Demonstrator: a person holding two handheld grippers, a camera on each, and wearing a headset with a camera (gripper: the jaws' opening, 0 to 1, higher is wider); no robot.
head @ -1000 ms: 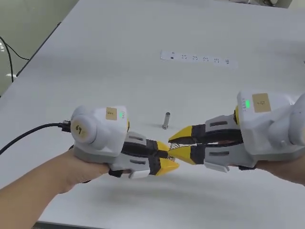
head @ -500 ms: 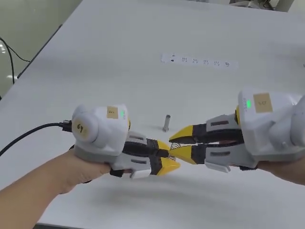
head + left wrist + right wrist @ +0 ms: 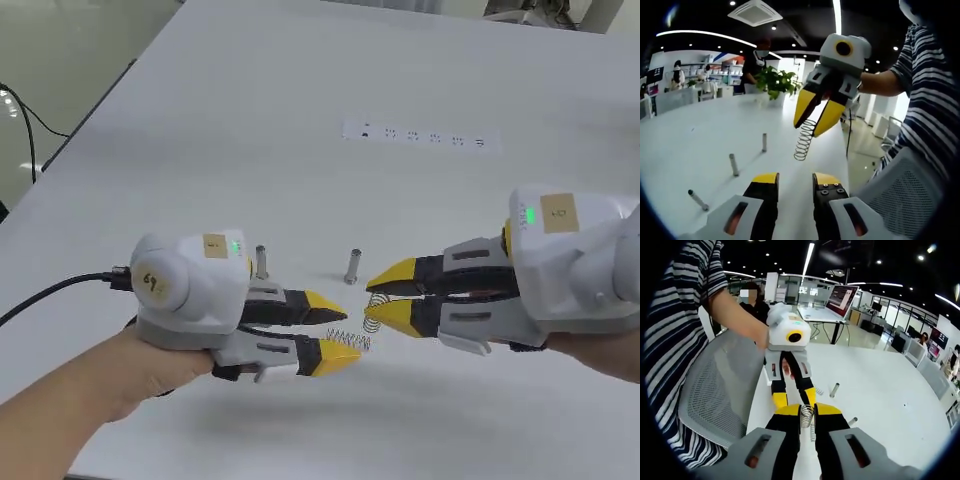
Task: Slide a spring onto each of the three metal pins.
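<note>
- While it hung from the right gripper [image 3: 809,129], the spring [image 3: 802,145] dangled free below the yellow tips in the left gripper view, pinched at its top coils and well above the table [image 3: 695,145].
- Seen from the right gripper view, the same spring [image 3: 807,411] sat squeezed between that gripper's own jaws, the right gripper [image 3: 806,416] being clamped on it.
- From the head view, the spring [image 3: 371,308] stuck out at the tip of the right gripper [image 3: 378,300], near the facing left gripper [image 3: 350,332] but apart from it.
- The left gripper's jaws stood apart and held nothing; the left gripper view had its own tips [image 3: 796,177] spread below the hanging spring, and the right gripper view had the left gripper [image 3: 795,399] spread likewise.
- A second spring [image 3: 347,340] lay on the table in the head view, just beside the left gripper's lower tip; whether it touched could not be told.
- Three pins appeared in the left gripper view: the far pin [image 3: 764,142] and the middle pin [image 3: 733,164] upright, the near pin [image 3: 698,200] lying flat.
- The head view gave two upright pins, one [image 3: 261,262] behind the left gripper and one [image 3: 353,266] behind the gap between the grippers.
- A power strip [image 3: 418,134] lay farther back on the table [image 3: 250,120].
</note>
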